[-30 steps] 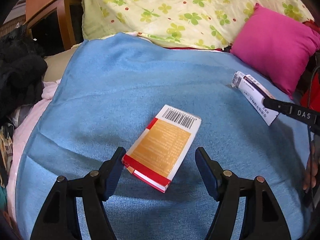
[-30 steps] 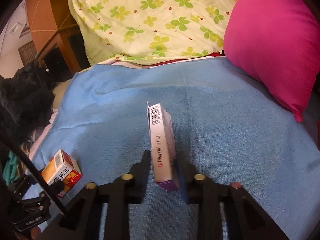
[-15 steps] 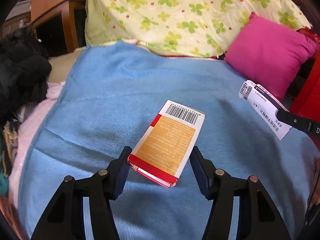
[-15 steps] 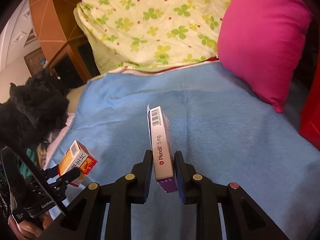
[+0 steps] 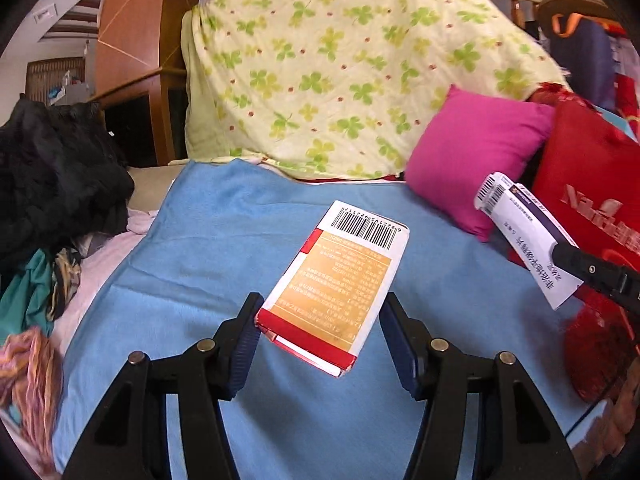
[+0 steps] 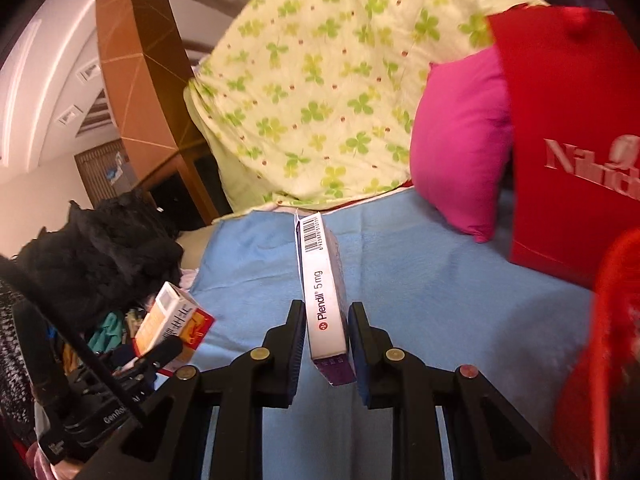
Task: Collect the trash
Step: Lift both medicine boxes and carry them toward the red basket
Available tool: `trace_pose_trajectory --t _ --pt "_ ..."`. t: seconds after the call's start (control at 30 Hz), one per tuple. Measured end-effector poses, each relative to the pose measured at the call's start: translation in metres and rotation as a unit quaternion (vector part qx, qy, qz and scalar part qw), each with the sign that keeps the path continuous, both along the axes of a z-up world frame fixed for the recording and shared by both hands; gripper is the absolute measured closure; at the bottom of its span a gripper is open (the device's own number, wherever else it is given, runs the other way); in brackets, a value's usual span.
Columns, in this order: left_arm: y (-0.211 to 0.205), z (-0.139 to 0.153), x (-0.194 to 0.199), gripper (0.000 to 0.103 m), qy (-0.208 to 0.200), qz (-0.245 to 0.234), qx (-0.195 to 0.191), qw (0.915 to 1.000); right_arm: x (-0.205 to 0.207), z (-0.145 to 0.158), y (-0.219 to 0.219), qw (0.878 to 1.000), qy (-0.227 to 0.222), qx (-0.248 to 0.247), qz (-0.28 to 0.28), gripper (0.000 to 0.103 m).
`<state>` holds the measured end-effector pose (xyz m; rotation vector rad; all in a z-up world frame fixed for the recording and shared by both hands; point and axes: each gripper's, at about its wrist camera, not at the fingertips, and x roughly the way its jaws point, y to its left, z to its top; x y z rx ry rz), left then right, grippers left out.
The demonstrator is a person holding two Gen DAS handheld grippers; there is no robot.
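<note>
My left gripper [image 5: 320,332] is shut on an orange, red and white carton [image 5: 336,284] with a barcode at its far end, held above the blue blanket [image 5: 224,240]. My right gripper [image 6: 326,340] is shut on a slim white and purple medicine box [image 6: 322,292] marked Plendil, held on edge. In the left wrist view the medicine box [image 5: 524,240] shows at the right, in the other gripper's black finger. The right wrist view shows the orange carton [image 6: 172,320] at lower left.
A red paper bag [image 6: 568,140] with white lettering stands at the right beside a pink cushion [image 5: 476,152]. A clover-print quilt [image 5: 340,68] is heaped behind. Dark clothes [image 5: 52,180] are piled at the left, next to a wooden headboard [image 5: 136,40].
The left gripper closed on the orange carton and lifted it off the blanket. Both grippers rose and drew back with their boxes; the red bag came into view at the right.
</note>
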<state>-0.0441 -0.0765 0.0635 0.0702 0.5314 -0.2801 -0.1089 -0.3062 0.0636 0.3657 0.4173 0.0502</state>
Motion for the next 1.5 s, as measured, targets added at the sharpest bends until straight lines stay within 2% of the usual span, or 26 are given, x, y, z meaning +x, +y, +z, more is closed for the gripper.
trace_pose_trajectory --t 0.1,0.2,0.3,0.47,0.67,1.03,1.5 --pt "-0.008 0.004 -0.036 0.042 -0.009 -0.014 -0.010 0.9998 -0.035 0.004 -0.001 1.000 -0.016 -0.012 -0.010 0.079" --pt "-0.014 0.012 -0.062 0.042 -0.021 -0.023 -0.001 0.9995 -0.064 0.013 0.003 0.998 -0.043 -0.034 -0.016 0.079" --pt "-0.017 0.022 -0.076 0.042 -0.029 -0.024 0.007 0.9993 -0.088 0.015 0.007 0.997 -0.054 -0.052 -0.018 0.079" --pt "-0.017 0.043 -0.096 0.042 -0.049 -0.011 0.021 0.9985 -0.121 0.017 0.005 0.995 -0.075 -0.055 -0.019 0.079" --pt "-0.023 0.051 -0.114 0.042 -0.060 0.004 0.042 0.9973 -0.151 0.014 0.003 0.994 -0.087 -0.064 -0.019 0.079" --pt "-0.039 0.053 -0.132 0.042 -0.050 0.012 0.062 0.9967 -0.165 0.011 -0.018 0.994 -0.094 -0.051 -0.034 0.079" --pt "-0.051 0.047 -0.131 0.042 -0.040 0.010 0.074 0.9964 -0.170 0.011 -0.023 0.993 -0.102 -0.048 -0.032 0.079"
